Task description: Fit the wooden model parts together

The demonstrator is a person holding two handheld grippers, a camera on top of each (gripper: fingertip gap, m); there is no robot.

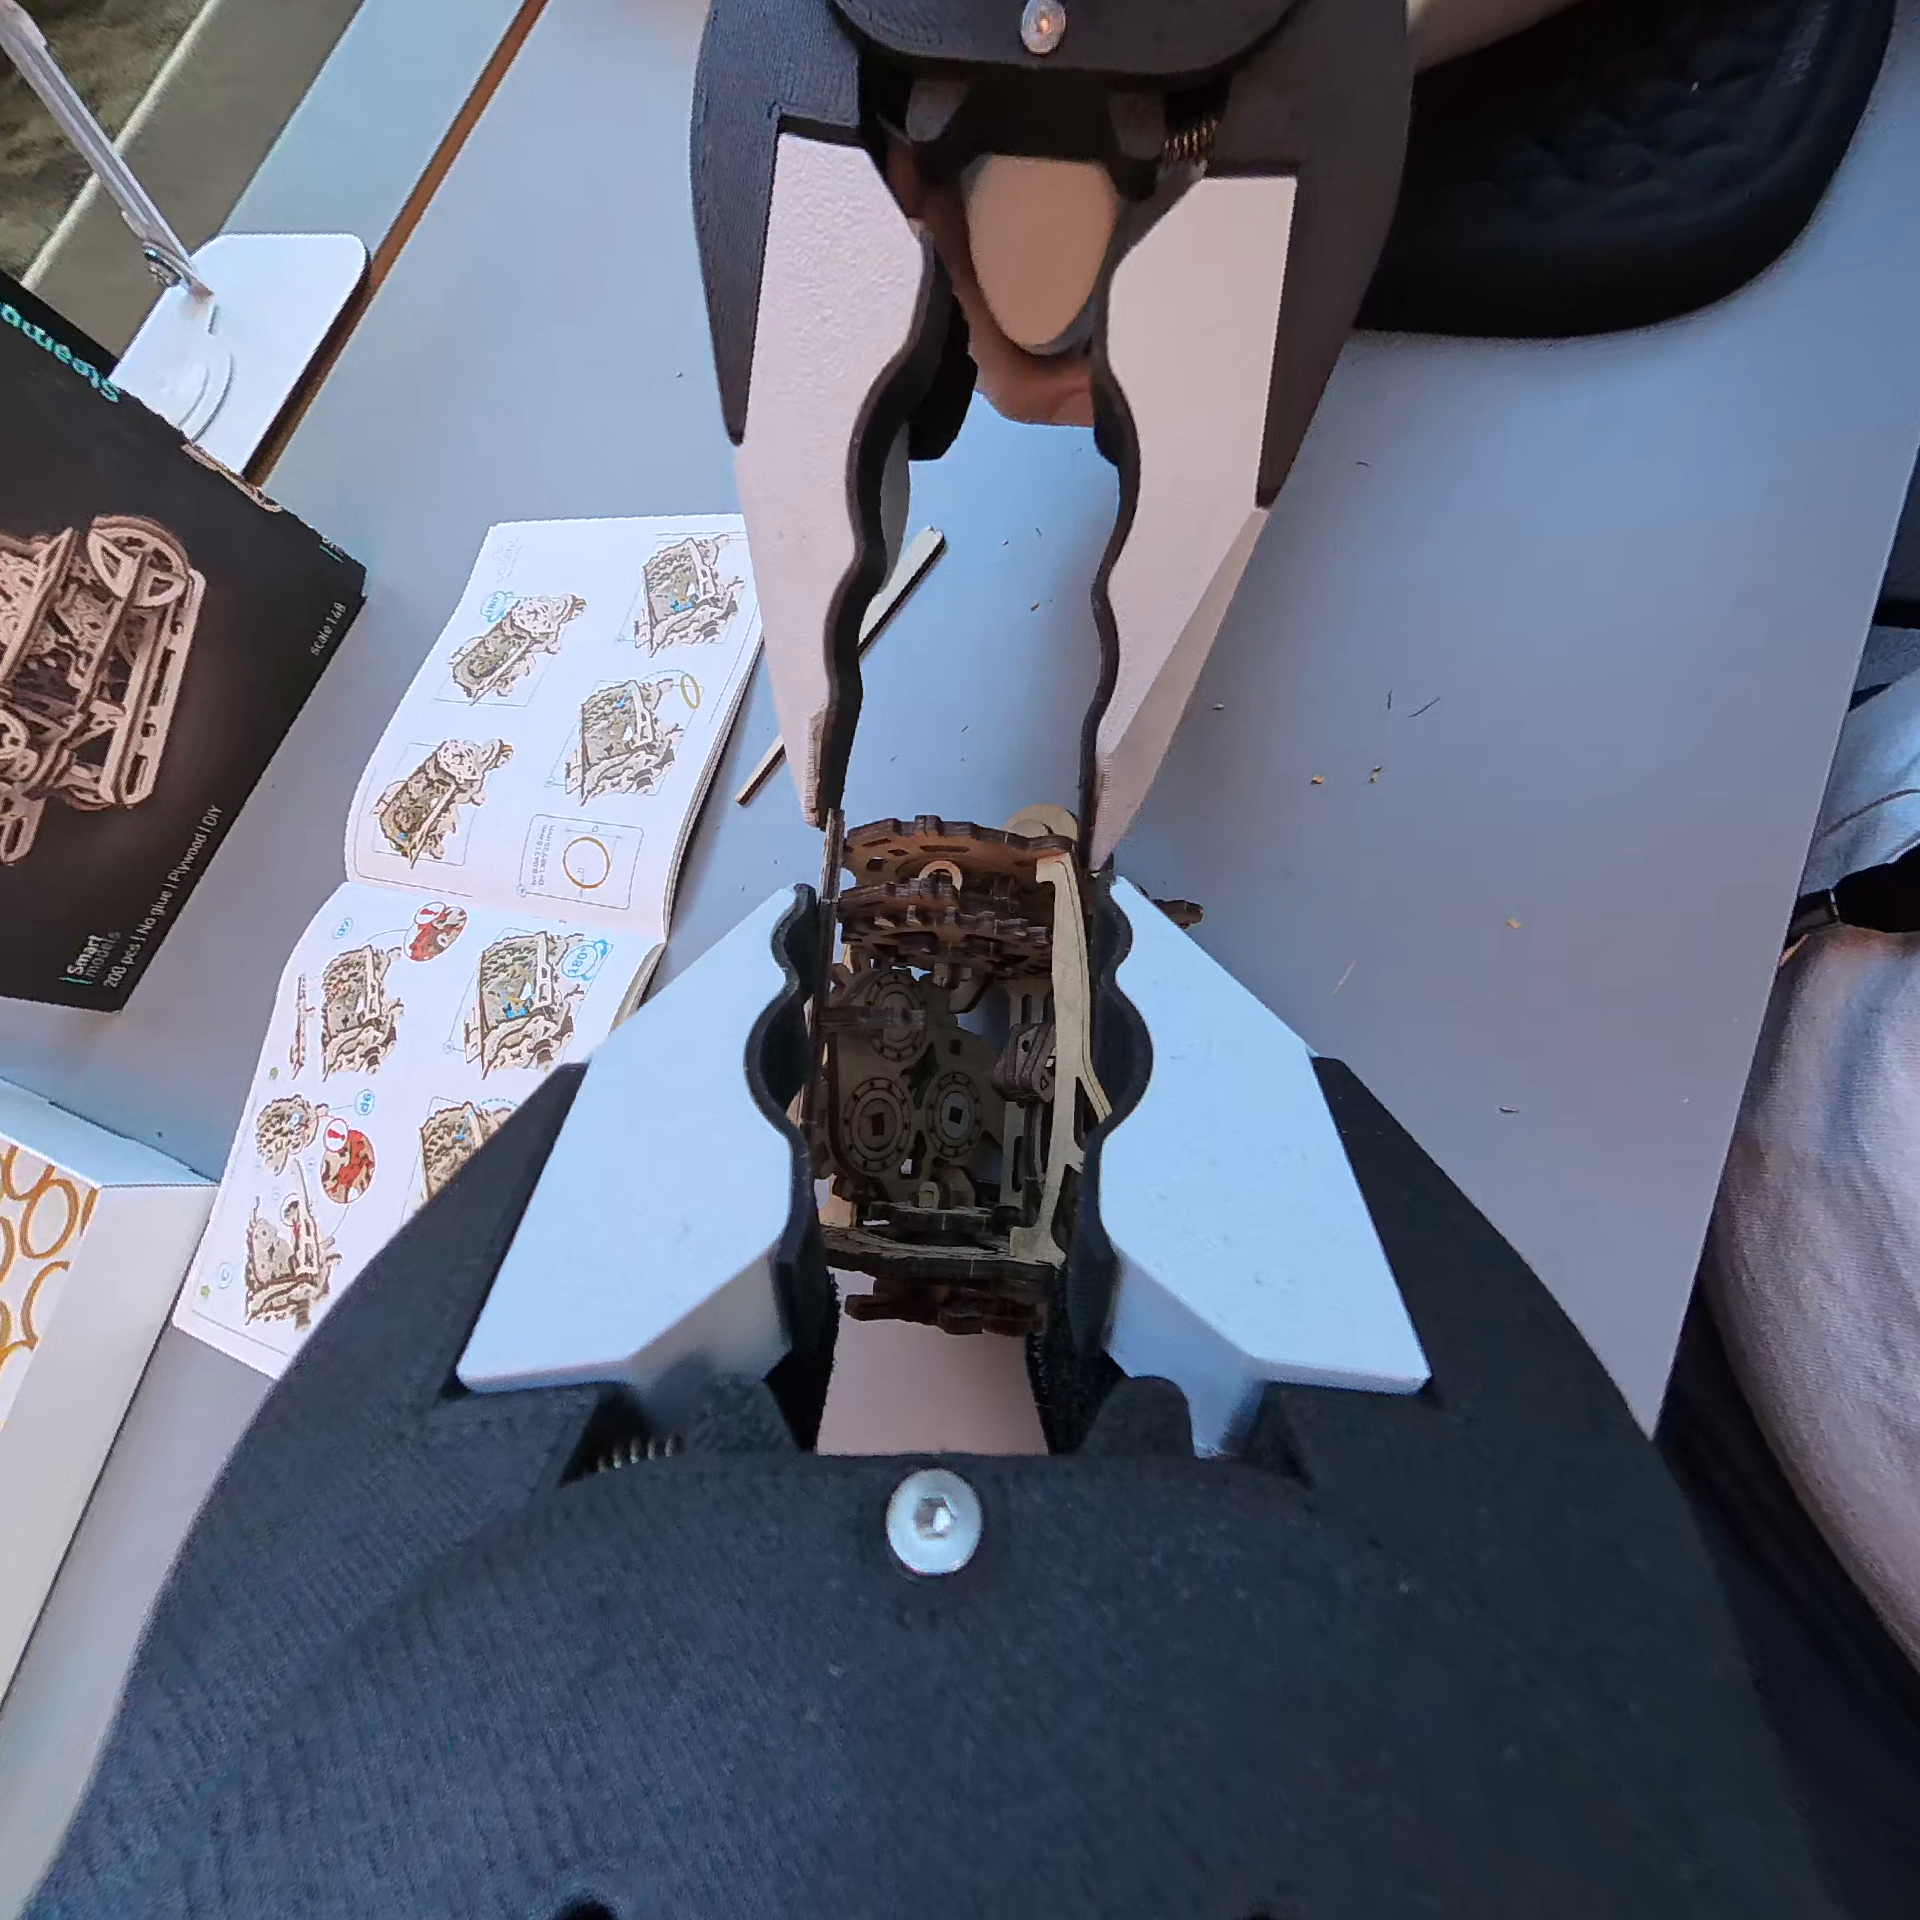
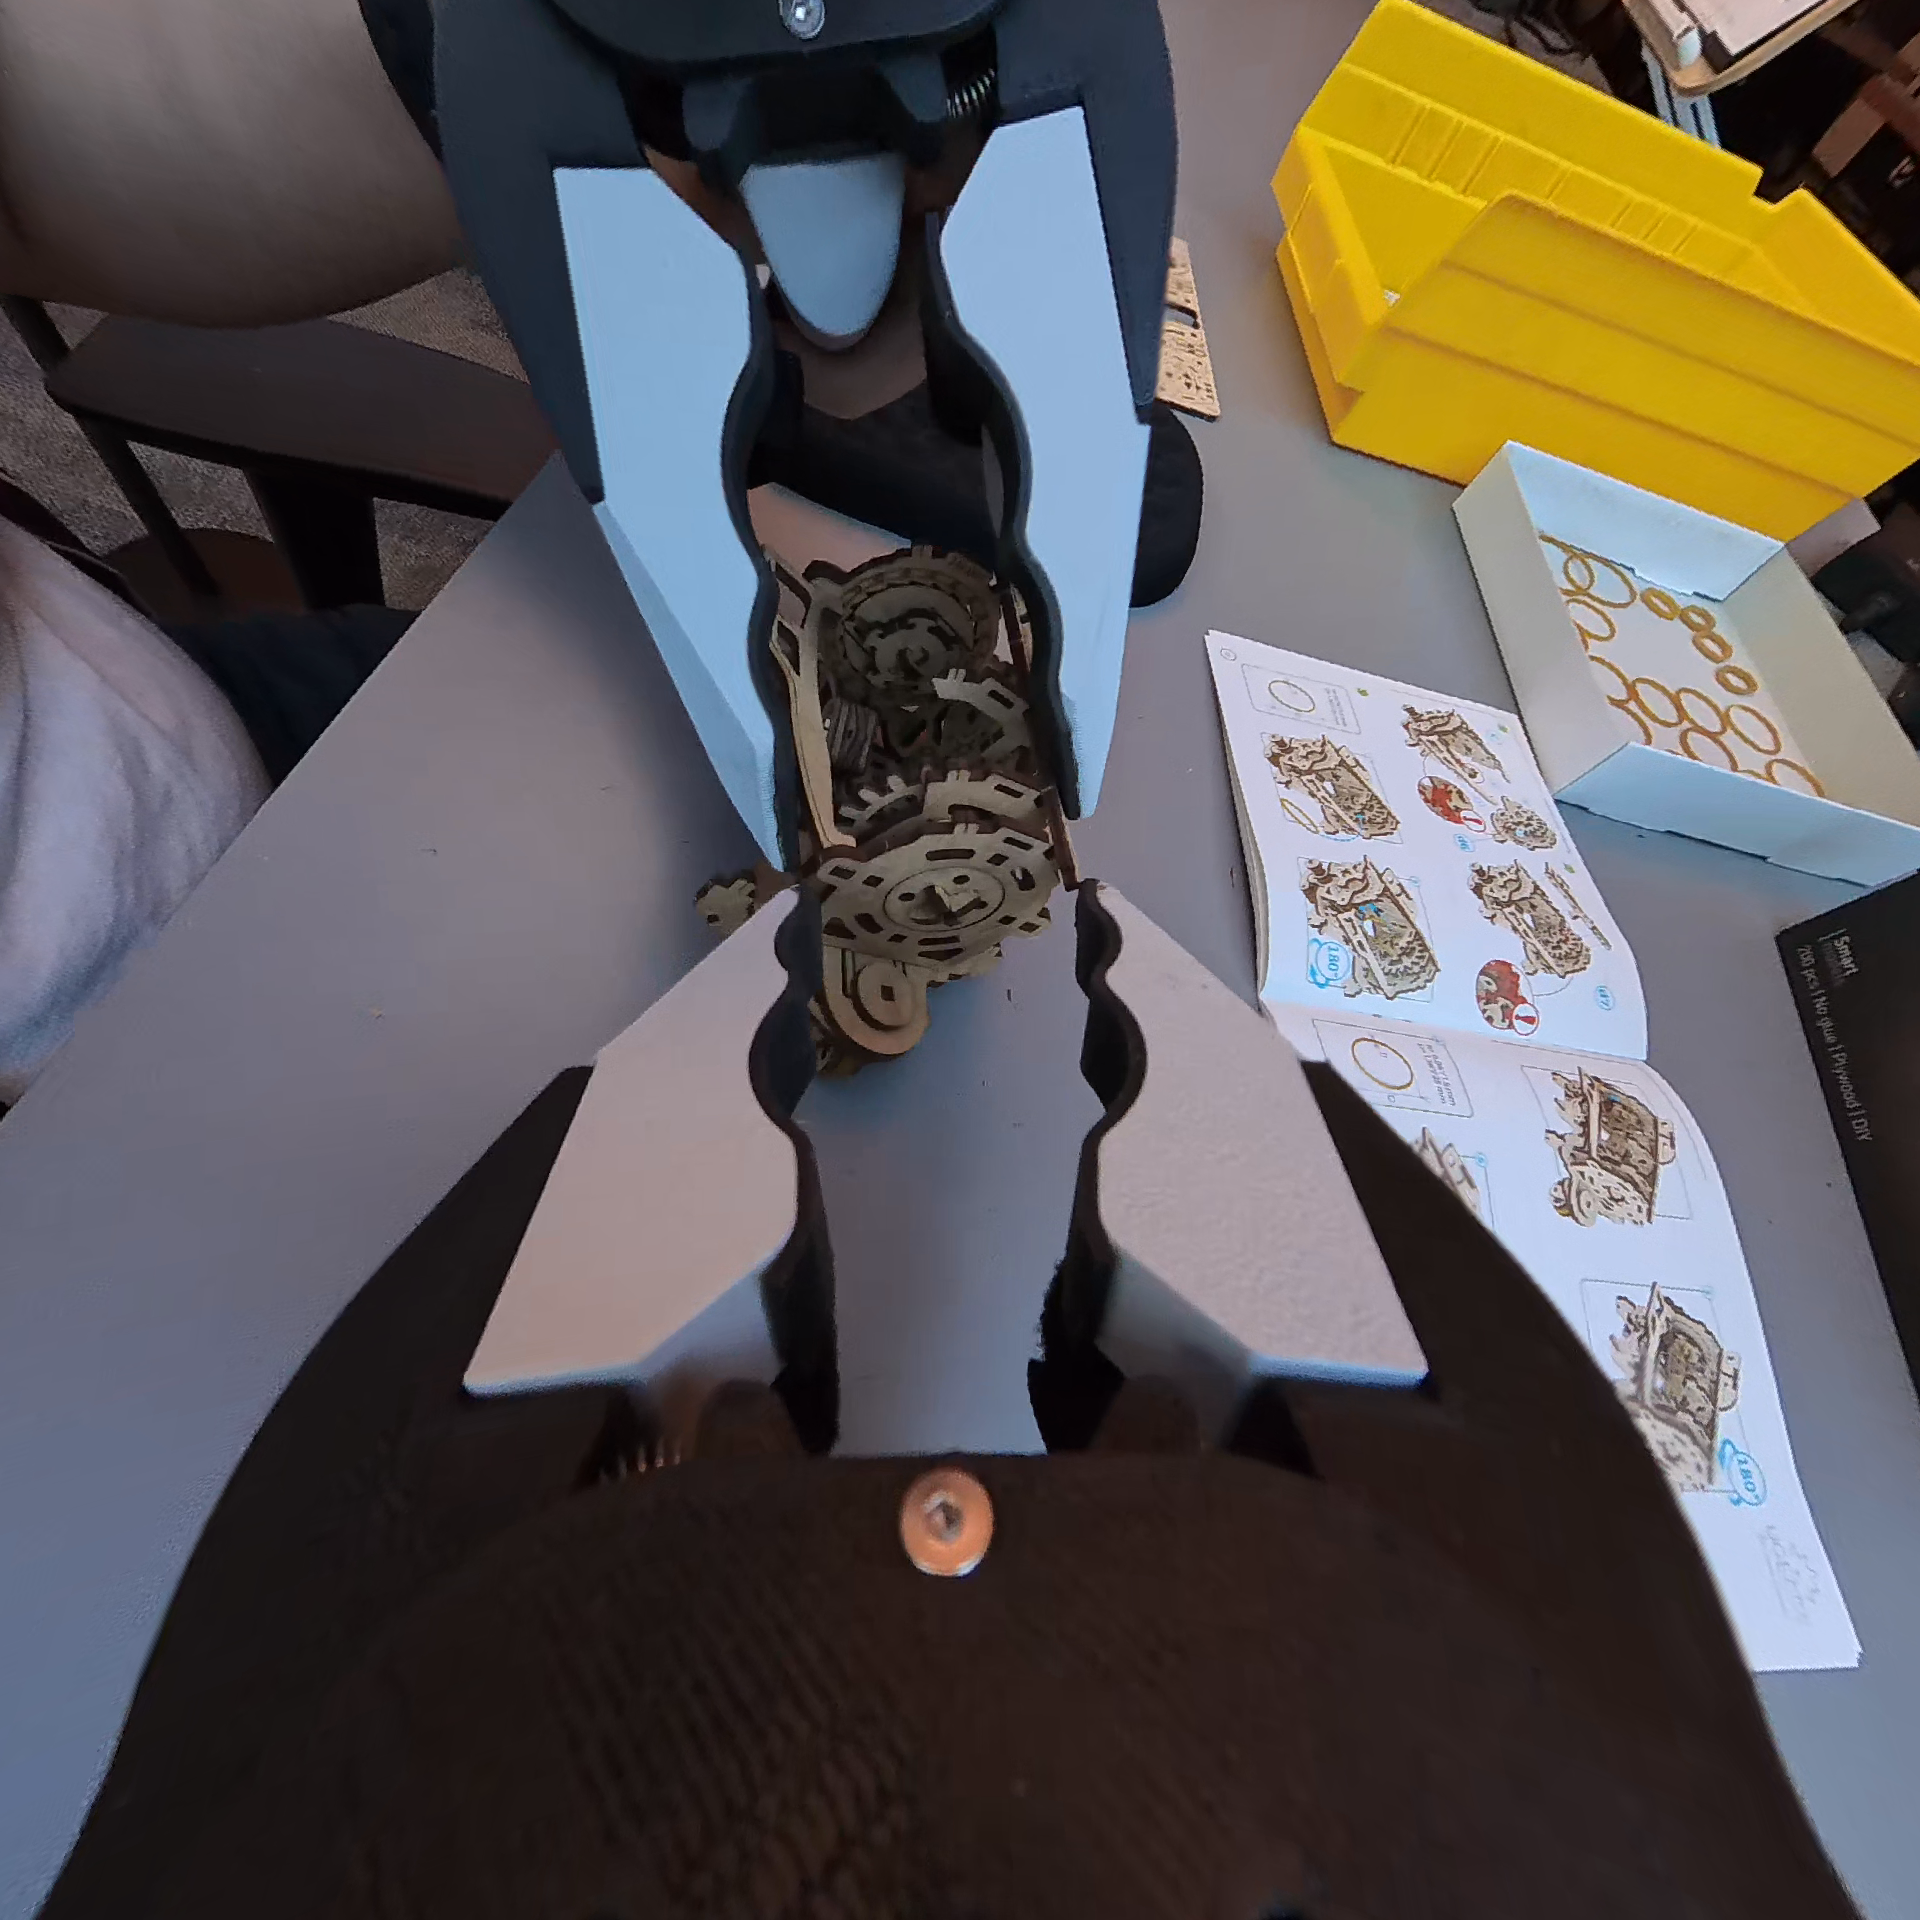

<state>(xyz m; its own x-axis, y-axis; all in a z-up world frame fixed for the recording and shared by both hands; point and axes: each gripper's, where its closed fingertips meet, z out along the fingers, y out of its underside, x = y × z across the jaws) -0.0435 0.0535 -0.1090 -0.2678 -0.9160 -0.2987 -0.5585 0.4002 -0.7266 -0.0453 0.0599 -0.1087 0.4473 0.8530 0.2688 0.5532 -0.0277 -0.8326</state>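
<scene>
A partly built wooden model [image 1: 935,1091] of gears and wheels is held above the grey table [image 1: 1455,727]. My left gripper [image 1: 956,894] is shut on its two side plates, with the model deep between the fingers. My right gripper [image 1: 961,831] comes in from the opposite side, and its fingertips pinch the model's far end. In the right wrist view my right gripper [image 2: 940,899] has its tips on either side of a large wheel of the model [image 2: 914,727], and the left gripper [image 2: 930,836] holds the rest. A small loose wooden piece [image 2: 727,899] lies beside it.
An open instruction booklet [image 1: 540,831] and a black box [image 1: 135,675] lie left of the model. A white box of rings [image 2: 1683,665], yellow bins [image 2: 1610,291] and a wooden parts sheet [image 2: 1190,343] are at the back. A thin wooden stick [image 1: 769,769] lies near the booklet. Less than 4 cm separates the two grippers' tips.
</scene>
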